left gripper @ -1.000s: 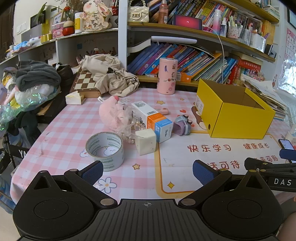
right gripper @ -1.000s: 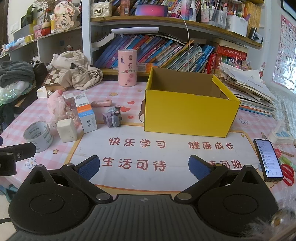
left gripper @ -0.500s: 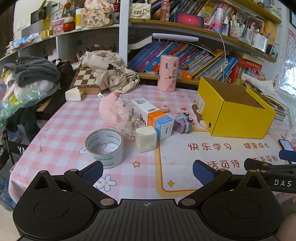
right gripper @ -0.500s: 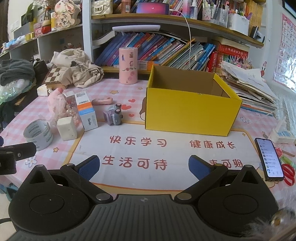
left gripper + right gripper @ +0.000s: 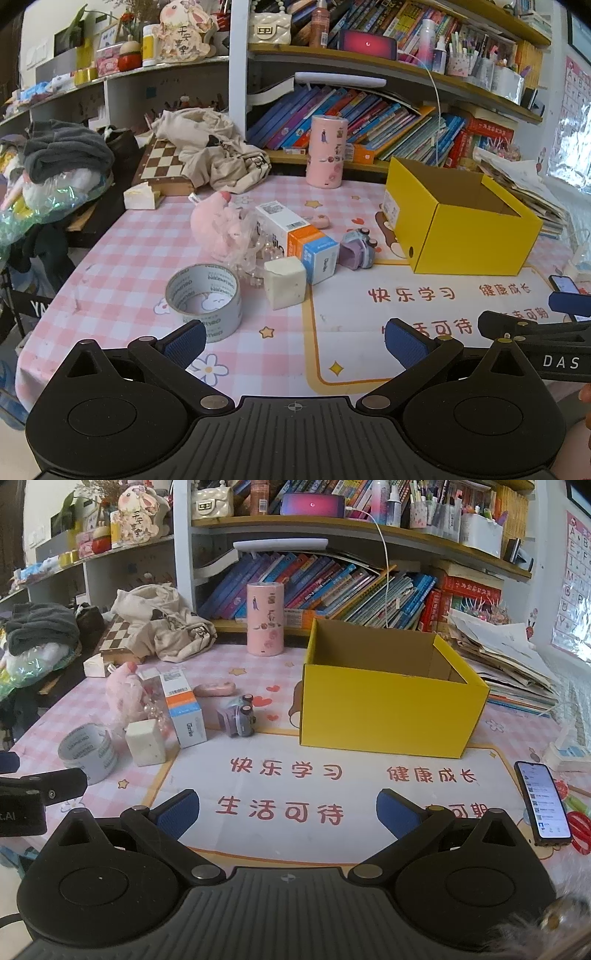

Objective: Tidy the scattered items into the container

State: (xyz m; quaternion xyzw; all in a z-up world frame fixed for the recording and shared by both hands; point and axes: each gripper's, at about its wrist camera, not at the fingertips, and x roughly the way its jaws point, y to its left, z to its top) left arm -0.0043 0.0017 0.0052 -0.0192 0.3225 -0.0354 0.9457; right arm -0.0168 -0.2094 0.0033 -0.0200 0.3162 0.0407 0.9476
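Note:
An open yellow box (image 5: 476, 240) (image 5: 388, 709) stands on the table with nothing seen inside. Left of it lie a grey tape roll (image 5: 205, 299) (image 5: 88, 755), a white cube (image 5: 285, 282) (image 5: 146, 742), a white, orange and blue carton (image 5: 299, 236) (image 5: 181, 709), a purple toy car (image 5: 356, 249) (image 5: 238, 716), a pink plush (image 5: 221, 232) (image 5: 123, 694) and a small pink case (image 5: 214, 689). My left gripper (image 5: 293, 343) is open, low over the near table edge, just short of the tape roll. My right gripper (image 5: 286, 812) is open over the white mat, holding nothing.
A pink cylinder (image 5: 265, 620) stands behind the items by the bookshelf (image 5: 369, 590). A phone (image 5: 543, 803) lies at the right on the table. Clothes and a chessboard (image 5: 162, 166) pile up at the back left. The pink checked table (image 5: 122, 258) ends at the left.
Both views have drifted slightly closer to the table items. Both grippers stay open and nothing on the table has moved.

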